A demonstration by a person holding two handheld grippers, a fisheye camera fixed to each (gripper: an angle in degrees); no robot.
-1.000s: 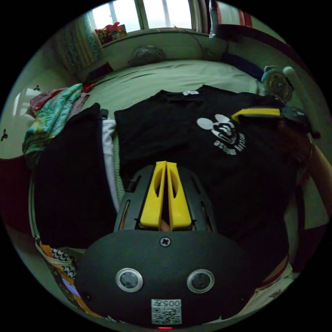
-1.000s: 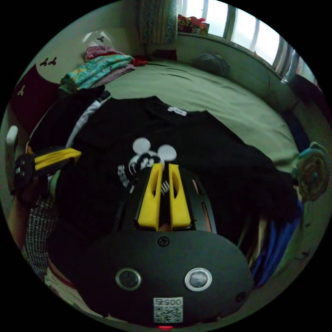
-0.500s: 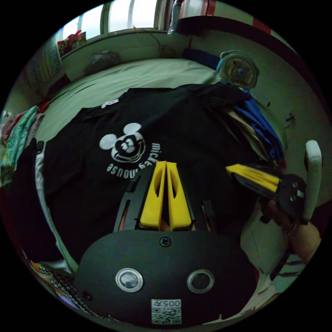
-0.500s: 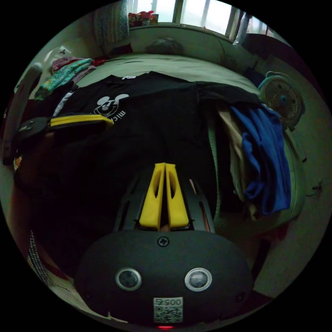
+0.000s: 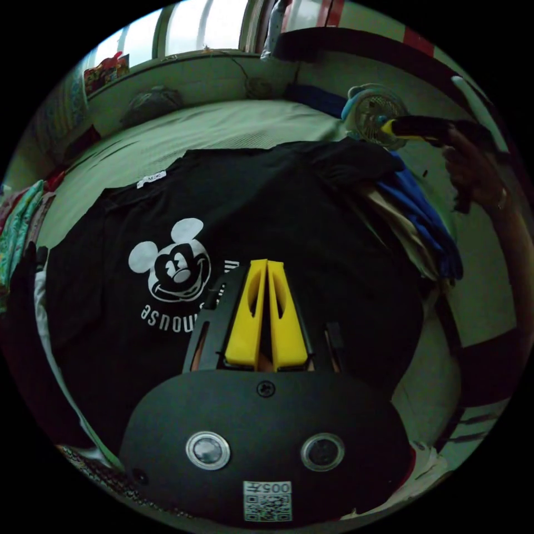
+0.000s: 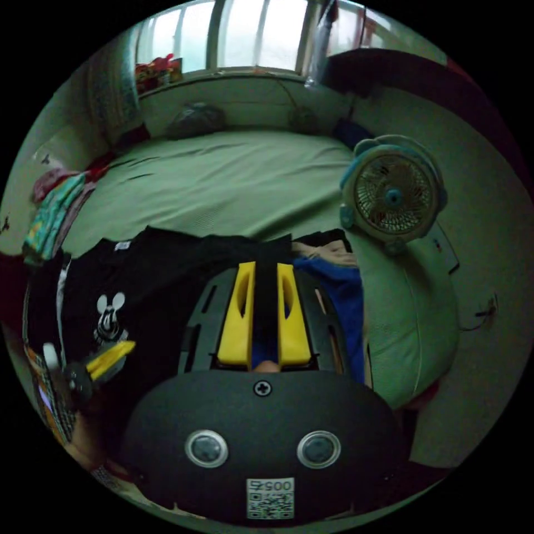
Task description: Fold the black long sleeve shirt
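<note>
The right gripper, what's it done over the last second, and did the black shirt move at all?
The right gripper has swung away from over the black shirt toward the small fan and the blue garment, and its jaws have parted a little. The left gripper stays shut and holds nothing. The shirt still lies flat on the bed, unfolded.

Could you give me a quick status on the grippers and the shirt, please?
Left gripper shut, empty, over black shirt. Right gripper open, empty. Shirt flat, unfolded. Blue garment beside it.
</note>
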